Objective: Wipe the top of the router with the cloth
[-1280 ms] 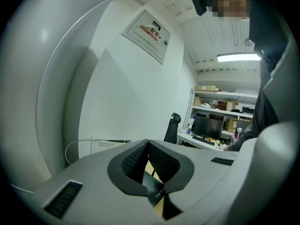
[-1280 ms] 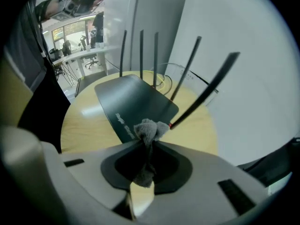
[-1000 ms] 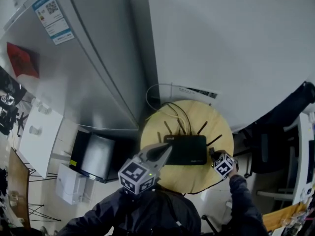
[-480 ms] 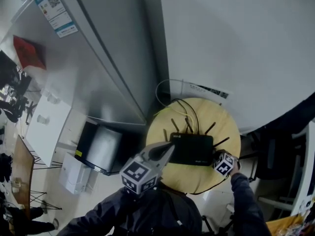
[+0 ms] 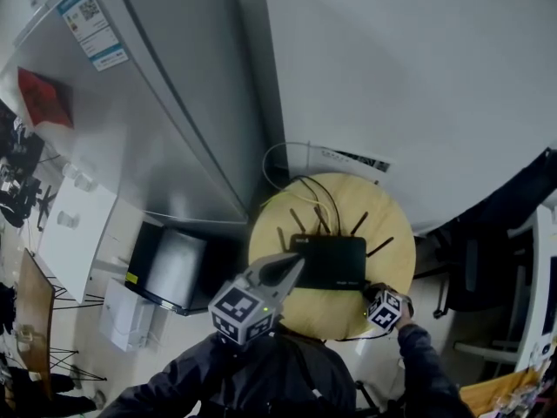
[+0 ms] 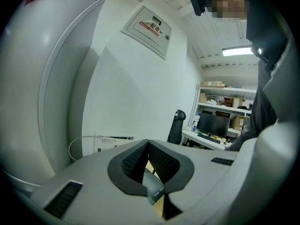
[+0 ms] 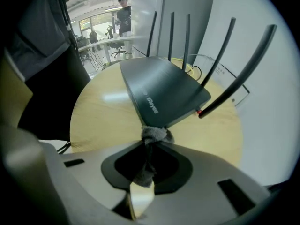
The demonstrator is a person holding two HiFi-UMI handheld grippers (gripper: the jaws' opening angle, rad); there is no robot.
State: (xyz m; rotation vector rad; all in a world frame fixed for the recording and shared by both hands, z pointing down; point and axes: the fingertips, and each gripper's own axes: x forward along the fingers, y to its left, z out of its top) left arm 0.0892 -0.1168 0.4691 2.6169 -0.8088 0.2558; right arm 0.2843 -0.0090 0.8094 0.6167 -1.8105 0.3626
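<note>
A black router (image 5: 329, 262) with several upright antennas (image 7: 187, 34) lies on a round wooden table (image 5: 383, 225). In the right gripper view its flat top (image 7: 161, 90) fills the middle. My right gripper (image 7: 150, 138) is shut on a small bunched grey cloth (image 7: 153, 134), which touches the router's near corner. In the head view this gripper (image 5: 376, 294) sits at the router's front right corner. My left gripper (image 5: 298, 263) hovers over the router's left end. Its jaws (image 6: 148, 143) are shut with nothing between them.
A tall grey fridge (image 5: 165, 120) stands left of the table, with a dark box (image 5: 170, 273) on the floor below it. White cables (image 5: 283, 168) loop behind the router to a white unit (image 5: 348, 159) on the wall. A dark office chair (image 5: 487, 268) stands at the right.
My right gripper with the cloth has slid back toward the table's front edge, from beside the router's right end to its front corner. The left gripper has stayed put.
</note>
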